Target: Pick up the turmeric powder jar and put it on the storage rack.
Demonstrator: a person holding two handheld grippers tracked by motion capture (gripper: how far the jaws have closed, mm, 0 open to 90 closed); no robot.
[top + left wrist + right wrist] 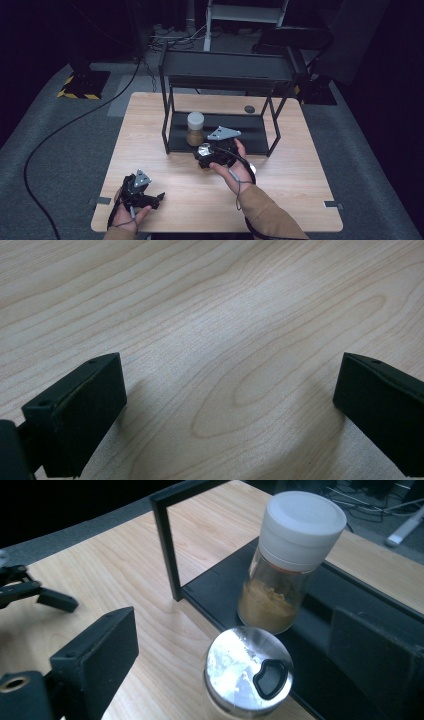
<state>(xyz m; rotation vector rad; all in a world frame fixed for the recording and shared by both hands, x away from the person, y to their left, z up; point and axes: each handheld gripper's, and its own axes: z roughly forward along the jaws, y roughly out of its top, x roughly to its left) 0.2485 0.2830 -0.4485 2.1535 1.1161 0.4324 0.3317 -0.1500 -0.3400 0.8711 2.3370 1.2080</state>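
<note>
**Right gripper view: shaker sat between spread jaws**

A small upright jar with a shiny metal shaker lid (248,672) is seen between the right gripper (235,670) jaws, which are spread, nothing clamped yet. Just past it, a white-capped glass spice jar (287,560) stands on the black metal rack (165,540). The left gripper (227,410) is parked farther off, jaws spread over the bare wooden table (210,300).

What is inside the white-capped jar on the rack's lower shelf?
The white-capped jar holds a tan powder filling roughly its lower part, seen through clear glass. The cap covers the opening, so what lies under it cannot be seen.
</note>
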